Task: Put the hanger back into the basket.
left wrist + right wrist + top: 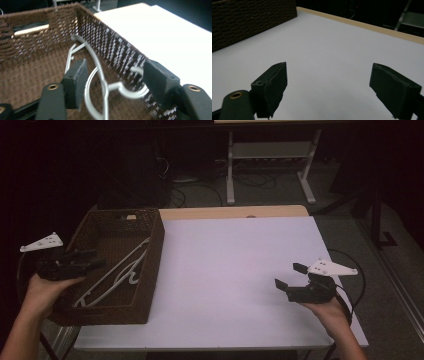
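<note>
The white plastic hangers [117, 275] lie inside the brown woven basket [155, 245], which stands at the left edge of the white bench [235, 270]; 1 hanger's hook [130, 91] rests against the basket's right wall. The left tongs [97, 262] hover over the basket's left rim, pointing into it. In the left gripper view the jaws stand spread, the hangers lying below and between them with no pad touching. The right tongs [290, 276] hover over bare bench near its right edge, well apart from the basket, jaws spread with nothing between them. A black cable [350, 270] trails from the right tongs.
</note>
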A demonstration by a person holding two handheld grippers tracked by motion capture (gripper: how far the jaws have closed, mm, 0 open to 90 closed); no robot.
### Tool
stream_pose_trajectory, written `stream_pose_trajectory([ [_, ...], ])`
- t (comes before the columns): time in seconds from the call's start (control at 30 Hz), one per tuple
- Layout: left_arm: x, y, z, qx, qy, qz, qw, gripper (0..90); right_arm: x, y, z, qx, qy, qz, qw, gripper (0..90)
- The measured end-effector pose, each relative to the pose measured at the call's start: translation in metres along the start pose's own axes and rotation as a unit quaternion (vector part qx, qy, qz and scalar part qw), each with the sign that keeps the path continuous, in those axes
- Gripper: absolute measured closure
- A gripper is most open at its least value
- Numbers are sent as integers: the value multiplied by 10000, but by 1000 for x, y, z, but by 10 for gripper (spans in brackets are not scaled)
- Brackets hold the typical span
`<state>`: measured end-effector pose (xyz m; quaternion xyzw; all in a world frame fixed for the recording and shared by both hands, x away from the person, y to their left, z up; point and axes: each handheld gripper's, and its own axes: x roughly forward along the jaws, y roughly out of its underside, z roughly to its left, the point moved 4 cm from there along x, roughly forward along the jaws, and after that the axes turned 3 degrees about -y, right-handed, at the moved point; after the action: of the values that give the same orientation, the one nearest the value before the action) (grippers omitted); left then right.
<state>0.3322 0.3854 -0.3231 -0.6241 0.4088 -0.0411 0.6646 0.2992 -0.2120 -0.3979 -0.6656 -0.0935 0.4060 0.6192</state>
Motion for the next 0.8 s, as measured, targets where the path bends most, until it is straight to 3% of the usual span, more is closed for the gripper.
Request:
stream_pose_trajectory([
  [0.1,2,-7,-12,-8,156,-278,9995,255,-1,-4,2,-28,-53,-58,10000,135],
  [0.3,12,-16,-35,180,177,-475,9986,139,-3,-16,6,-36,-156,-258,9995,129],
  [0.4,18,-20,-46,207,271,-669,9972,107,-3,-21,7,-94,-170,-328,9993,124],
  [0.6,32,-25,-69,395,401,-830,9950,35,-3,-34,10,-79,-224,-436,9988,103],
  [0.8,46,-26,-87,385,587,-988,9926,24,-2,-49,15,-215,-307,-595,9975,41],
])
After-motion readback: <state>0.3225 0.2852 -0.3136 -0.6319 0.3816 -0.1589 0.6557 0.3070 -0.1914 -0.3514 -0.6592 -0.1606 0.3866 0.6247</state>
